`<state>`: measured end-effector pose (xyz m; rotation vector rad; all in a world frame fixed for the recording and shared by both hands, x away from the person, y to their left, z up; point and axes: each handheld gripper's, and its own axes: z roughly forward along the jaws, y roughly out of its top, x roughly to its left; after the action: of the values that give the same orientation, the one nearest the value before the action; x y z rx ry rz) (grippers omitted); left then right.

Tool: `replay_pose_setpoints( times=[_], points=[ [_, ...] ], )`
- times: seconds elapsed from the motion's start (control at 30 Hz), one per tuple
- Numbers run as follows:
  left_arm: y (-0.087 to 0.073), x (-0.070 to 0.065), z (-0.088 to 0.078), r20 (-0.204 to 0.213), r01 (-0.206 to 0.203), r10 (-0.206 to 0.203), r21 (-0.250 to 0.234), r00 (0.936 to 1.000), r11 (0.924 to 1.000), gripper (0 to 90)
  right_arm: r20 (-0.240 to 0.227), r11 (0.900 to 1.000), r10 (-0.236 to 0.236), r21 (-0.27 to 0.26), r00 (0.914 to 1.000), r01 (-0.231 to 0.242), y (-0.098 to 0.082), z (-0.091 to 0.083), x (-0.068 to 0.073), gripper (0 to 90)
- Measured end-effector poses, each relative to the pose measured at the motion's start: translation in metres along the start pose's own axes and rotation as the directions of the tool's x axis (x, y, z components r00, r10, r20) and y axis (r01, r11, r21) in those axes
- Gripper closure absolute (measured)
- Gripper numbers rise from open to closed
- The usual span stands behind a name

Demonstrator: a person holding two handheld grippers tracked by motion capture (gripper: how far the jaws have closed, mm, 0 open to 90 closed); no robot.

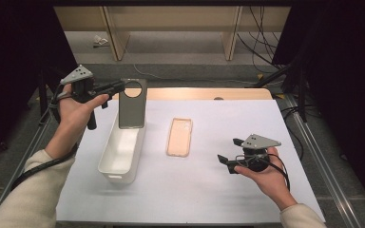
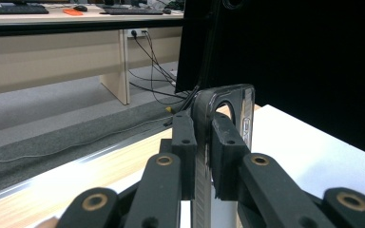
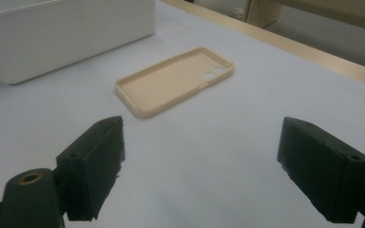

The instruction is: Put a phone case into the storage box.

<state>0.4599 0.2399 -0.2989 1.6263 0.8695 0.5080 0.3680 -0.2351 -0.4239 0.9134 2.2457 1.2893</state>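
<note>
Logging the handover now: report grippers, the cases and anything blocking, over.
Left gripper shut on grey phone case, held upright above white bin. Right gripper open, empty. Beige phone case flat on table. Nothing blocking.

Left gripper (image 1: pixel 116 87): black body with handle grip; grey 3-cornered plate on top, dotted with small dark holes; black cable leaving its 7 o'clock side. In the left gripper view, 2 black block pads (image 2: pixel 185 142), each with a small screw hole, on black link arms with 4 brass-coloured pivot pins.

Right gripper (image 1: pixel 228 151): black body, matching grey 3-cornered plate, black cable looping at its 4 o'clock side. In the right gripper view, 2 matte black wedge-shaped pads (image 3: pixel 92 166) with small screw holes; 1 brass-coloured pin at 7 o'clock.

Person: cream long sleeves (image 1: pixel 26 199) on both forearms.
</note>
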Motion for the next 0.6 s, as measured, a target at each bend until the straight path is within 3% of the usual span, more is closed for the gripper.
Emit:
replay_pose_setpoints(
  times=[0.6],
  points=[
    [-0.007,0.023,0.006,-0.013,-0.004,0.004,-0.002,0.9999,1.0,81.6,0.01,1.0,0.012,0.003,0.9999,-0.012,-0.001,-0.001,-0.002,16.9]
  ],
)
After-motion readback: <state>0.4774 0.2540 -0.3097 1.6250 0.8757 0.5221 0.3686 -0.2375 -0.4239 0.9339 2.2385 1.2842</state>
